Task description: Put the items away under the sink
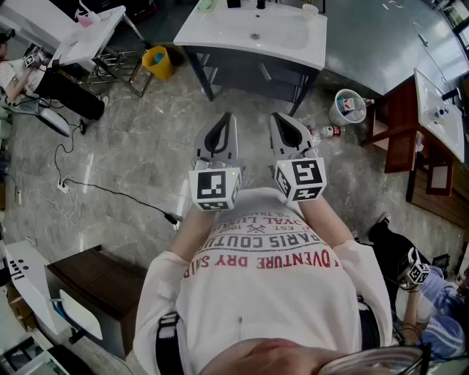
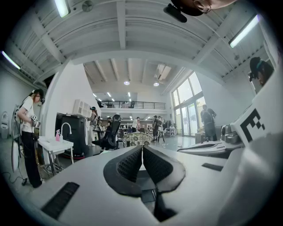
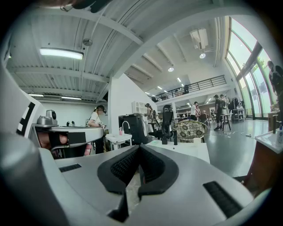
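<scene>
In the head view a white sink top (image 1: 220, 33) stands ahead on a dark open cabinet frame (image 1: 253, 73). A small bottle (image 1: 327, 132) lies on the marble floor right of the frame, beside a pale bucket (image 1: 346, 108) with things inside. A cup (image 1: 310, 11) and dark bottles stand on the sink's back edge. My left gripper (image 1: 223, 121) and right gripper (image 1: 282, 121) are held side by side before my chest, pointing at the sink, both shut and holding nothing. The left gripper (image 2: 142, 148) and right gripper (image 3: 139, 148) views look level across the room, the sink top (image 3: 185, 150) ahead.
A yellow bin (image 1: 157, 62) sits left of the sink. A black cable (image 1: 110, 192) runs over the floor at left. A dark wooden cabinet (image 1: 95, 282) stands at lower left, a wooden vanity (image 1: 403, 124) at right. Other people work at the far left and lower right.
</scene>
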`<state>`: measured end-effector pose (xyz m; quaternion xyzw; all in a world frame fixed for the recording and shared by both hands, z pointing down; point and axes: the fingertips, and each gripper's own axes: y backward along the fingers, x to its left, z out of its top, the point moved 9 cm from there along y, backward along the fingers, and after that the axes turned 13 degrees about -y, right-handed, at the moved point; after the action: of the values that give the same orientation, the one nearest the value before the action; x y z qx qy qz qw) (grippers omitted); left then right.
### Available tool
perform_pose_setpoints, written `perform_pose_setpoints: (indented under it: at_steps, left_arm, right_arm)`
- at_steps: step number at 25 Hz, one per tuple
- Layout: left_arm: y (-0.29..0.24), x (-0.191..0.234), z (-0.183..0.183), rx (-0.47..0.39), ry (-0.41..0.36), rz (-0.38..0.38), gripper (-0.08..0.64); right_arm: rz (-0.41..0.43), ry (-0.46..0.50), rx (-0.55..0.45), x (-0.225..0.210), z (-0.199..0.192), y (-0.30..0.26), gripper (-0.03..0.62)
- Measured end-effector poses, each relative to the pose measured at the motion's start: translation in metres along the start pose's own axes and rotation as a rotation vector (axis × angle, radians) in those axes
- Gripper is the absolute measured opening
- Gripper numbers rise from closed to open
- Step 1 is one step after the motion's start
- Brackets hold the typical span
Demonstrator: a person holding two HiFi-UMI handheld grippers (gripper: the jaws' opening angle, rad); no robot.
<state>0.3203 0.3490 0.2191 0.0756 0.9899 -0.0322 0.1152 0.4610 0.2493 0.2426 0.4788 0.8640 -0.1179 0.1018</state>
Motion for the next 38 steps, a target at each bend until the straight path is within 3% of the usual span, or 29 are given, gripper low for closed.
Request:
perform_pose_setpoints:
  at_steps: [21, 29, 38]
  left_arm:
    - [-0.034, 0.002, -0.016, 0.047, 0.025, -0.050, 0.028]
    - [-0.086, 0.072, -0.041, 0.062, 0.064, -0.066, 0.028]
    - [-0.167, 0.210, -0.059, 0.058, 0.092, -0.131, 0.028]
  right_arm:
    - [-0.054, -0.054, 0.042, -0.028, -0.010, -0.023, 0.025]
    - [-0.100, -0.058, 0.052, -0.023, -0.010, -0.103, 0.026]
    - [-0.191, -0.061, 0.041, 0.011, 0.008, -0.243, 0.026]
